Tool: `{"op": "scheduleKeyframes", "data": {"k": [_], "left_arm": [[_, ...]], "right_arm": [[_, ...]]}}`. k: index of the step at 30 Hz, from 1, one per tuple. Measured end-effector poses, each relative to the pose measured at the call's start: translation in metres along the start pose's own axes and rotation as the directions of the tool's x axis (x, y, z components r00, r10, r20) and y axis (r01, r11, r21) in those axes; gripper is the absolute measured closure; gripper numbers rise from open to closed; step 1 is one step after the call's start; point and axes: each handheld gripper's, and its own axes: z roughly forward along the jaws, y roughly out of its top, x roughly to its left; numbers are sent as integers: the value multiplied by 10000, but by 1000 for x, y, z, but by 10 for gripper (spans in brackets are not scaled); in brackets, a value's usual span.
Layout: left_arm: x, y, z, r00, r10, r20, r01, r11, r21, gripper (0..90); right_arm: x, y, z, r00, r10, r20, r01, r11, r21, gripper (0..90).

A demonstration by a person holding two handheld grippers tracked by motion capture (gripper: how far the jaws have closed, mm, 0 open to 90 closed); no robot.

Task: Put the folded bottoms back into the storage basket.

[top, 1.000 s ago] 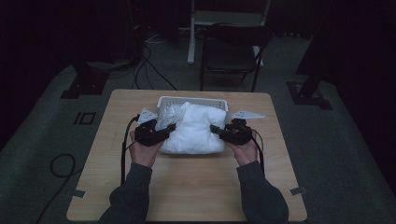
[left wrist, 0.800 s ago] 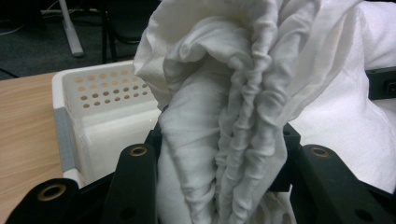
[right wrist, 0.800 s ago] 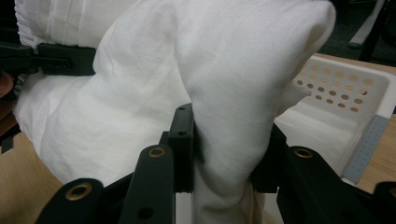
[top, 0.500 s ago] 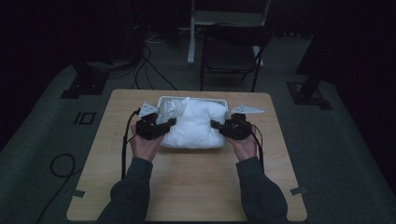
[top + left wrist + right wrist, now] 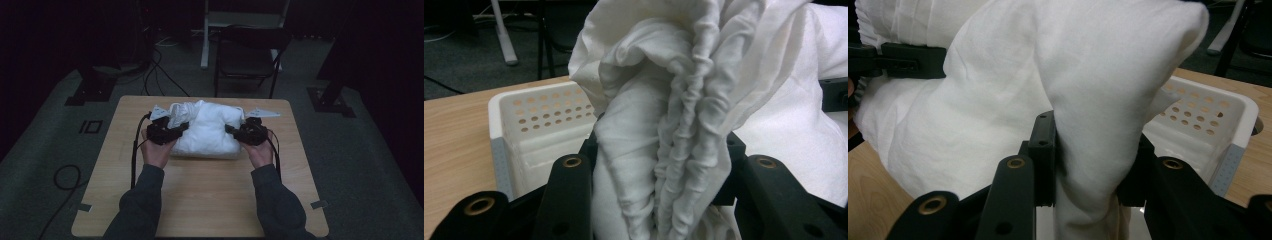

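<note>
Both hands are now sitting farther from the person than a second ago, and the cloth (image 5: 205, 129) is lying farther back with them, covering the basket (image 5: 526, 122) that was showing behind it in the earlier high view.

Left gripper (image 5: 165, 131) is clamping a bunched, pleated fold of the cloth; in the left gripper view the twisted fabric is filling the gap between the two black jaws. Right gripper (image 5: 248, 132) is likewise clamping a smooth fold at the cloth's right end, the fabric rising up between its jaws in the right gripper view.

Cloth is white and bulky, hanging as one mass between the two grippers at the far middle of the table (image 5: 200, 200). It is sitting over the basket, which is white with rows of round holes in its wall; whether the cloth is resting inside it or only on its rim cannot be told. Basket wall is showing just beside the cloth in both gripper views.

Left hand (image 5: 156, 151) and right hand (image 5: 259, 152) are holding the grippers level, at either end of the cloth.
</note>
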Motion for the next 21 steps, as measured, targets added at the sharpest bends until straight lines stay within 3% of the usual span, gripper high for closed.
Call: {"op": "scheduleKeyframes", "data": {"k": [21], "left_arm": [[11, 4, 18, 9999, -81, -67, 81, 9999, 59, 574]], "right_arm": [[-9, 6, 13, 9996, 165, 237, -168, 9998, 101, 676]]}}
